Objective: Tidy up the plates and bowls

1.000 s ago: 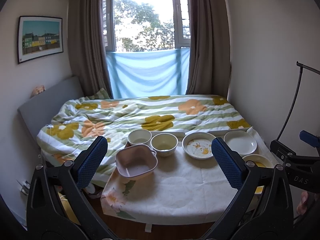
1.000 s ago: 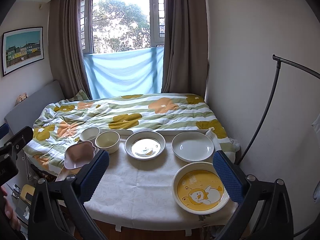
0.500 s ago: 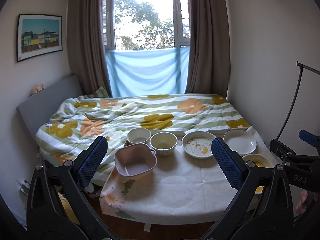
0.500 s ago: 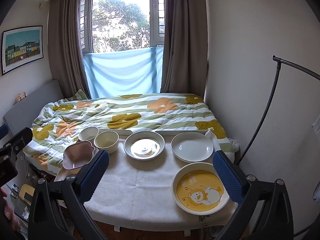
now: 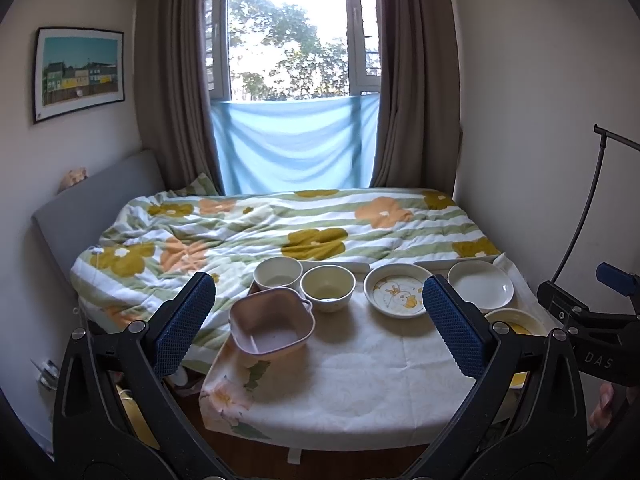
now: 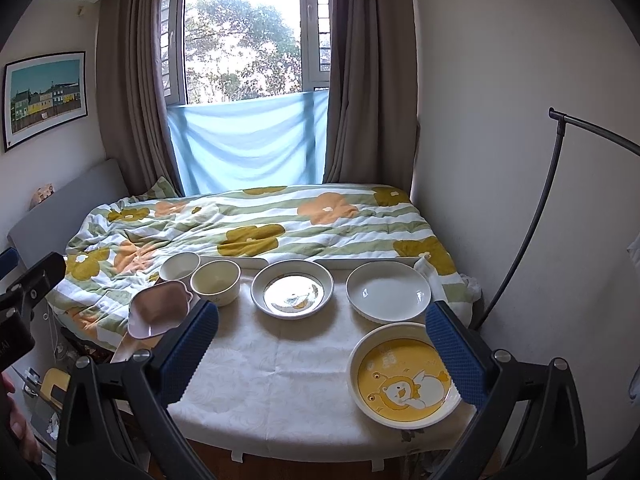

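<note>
Low in each frame, the left gripper [image 5: 320, 320] and right gripper [image 6: 322, 350] stand spread wide and hold nothing, their blue pads [image 5: 185, 322] ribbed like rubber. Beyond them the bench [image 6: 280, 368] wears a white embossed cloth with a flower print at its lower left corner. On it, at lower right of the right view, lies a round yellow cartoon plate [image 6: 404, 384] with a deep glossy rim; behind it a plain white plate [image 6: 387, 291], a shiny duck-print plate [image 6: 292, 289], a cream bowl [image 6: 216, 282], a white bowl [image 6: 180, 266], and a squarish pink bowl [image 6: 159, 314] with small handles. Farther up, a rumpled flowered quilt [image 6: 248, 224] covers the bed, then brown curtains [image 6: 368, 80] and a bright window [image 6: 240, 40].
</note>
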